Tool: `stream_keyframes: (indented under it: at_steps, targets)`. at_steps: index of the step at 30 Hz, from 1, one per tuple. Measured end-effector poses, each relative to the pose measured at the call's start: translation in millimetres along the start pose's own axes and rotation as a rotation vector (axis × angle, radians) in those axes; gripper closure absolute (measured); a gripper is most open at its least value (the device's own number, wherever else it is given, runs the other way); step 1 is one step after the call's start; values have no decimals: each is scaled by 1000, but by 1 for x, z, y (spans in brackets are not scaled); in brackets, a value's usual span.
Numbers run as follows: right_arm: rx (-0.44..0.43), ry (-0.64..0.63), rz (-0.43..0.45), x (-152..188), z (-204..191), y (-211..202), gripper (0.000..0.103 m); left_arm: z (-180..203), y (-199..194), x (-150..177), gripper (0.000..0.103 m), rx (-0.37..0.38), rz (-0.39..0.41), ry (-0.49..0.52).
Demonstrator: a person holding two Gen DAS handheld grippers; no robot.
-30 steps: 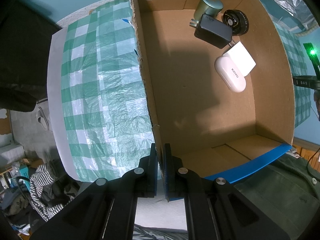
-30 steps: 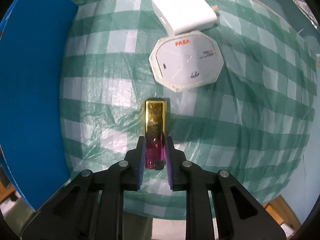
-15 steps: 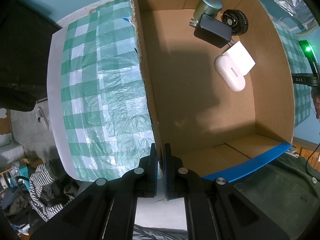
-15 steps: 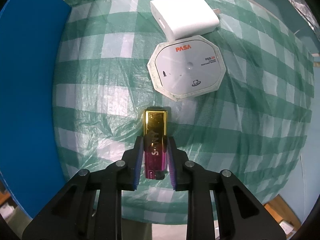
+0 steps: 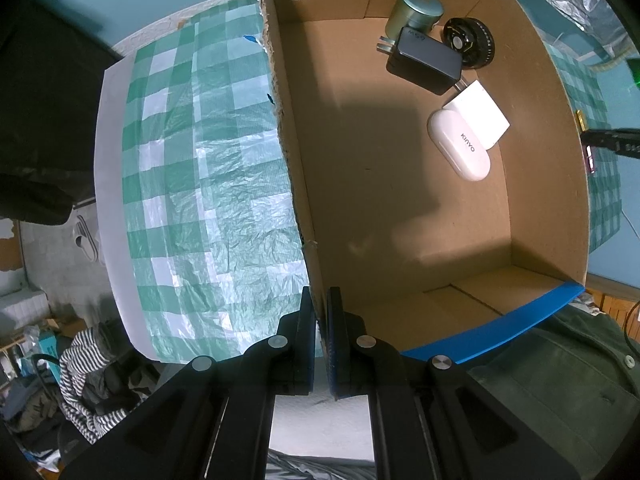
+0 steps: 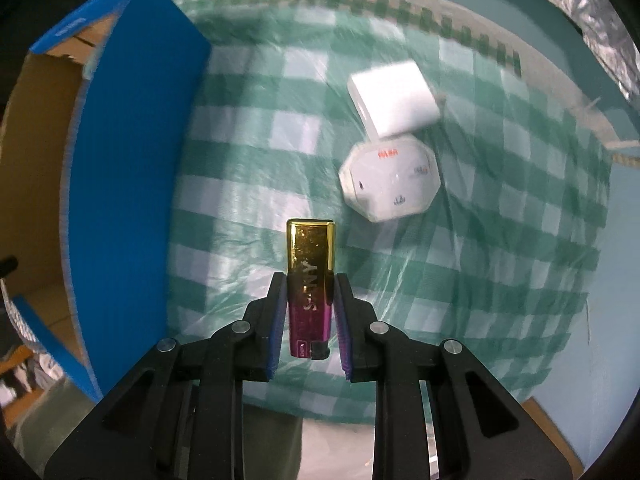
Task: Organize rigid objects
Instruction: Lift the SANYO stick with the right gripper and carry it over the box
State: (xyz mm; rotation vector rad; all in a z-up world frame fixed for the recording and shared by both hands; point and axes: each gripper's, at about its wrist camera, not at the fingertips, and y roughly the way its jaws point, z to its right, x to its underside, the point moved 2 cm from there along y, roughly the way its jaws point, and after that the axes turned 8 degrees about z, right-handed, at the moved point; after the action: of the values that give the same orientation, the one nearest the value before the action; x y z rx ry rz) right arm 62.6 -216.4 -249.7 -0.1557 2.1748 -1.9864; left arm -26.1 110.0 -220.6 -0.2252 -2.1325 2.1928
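The gold-and-magenta lighter (image 6: 310, 288) is pinched at its magenta end between the pads of the right gripper (image 6: 310, 312), gold end pointing away. A second ago it lay flat on the checked tablecloth (image 6: 520, 280) with the jaws around it; now it hangs clear of the cloth and the scene below has shrunk and blurred, so the pick is done and the carry begins. The cardboard box (image 5: 400, 216) has come further into the right wrist view: its blue outer wall and brown inside sit to the left of the lighter.

The left gripper (image 5: 319, 344) is pressed together on the box's near wall, just as before, steadying it.

Inside, a metal tin (image 5: 416, 12), black dial (image 5: 468, 42), black adapter (image 5: 426, 60), white charger (image 5: 482, 114) and white Kinyo case (image 5: 458, 148) crowd one far corner; most of the floor is bare. The wall's top edge looks like the one obstacle to clear. A white charger block (image 6: 394, 98) and an octagonal white device (image 6: 390, 178) wait on the cloth.
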Motion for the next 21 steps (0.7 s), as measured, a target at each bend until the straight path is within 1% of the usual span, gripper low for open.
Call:
stream_keyframes:
  at_steps: [8,14,21]
  targets:
    - [-33,-83,61,-16,-29,-42,82,1,0,-1,98,1,0,2]
    - [-75,-169,101,-31,-64,-67,82,1,0,-2,98,2,0,1]
    - [-100,-275,105,-43,-113,-69,82,0,0,-3,98,2,0,-1]
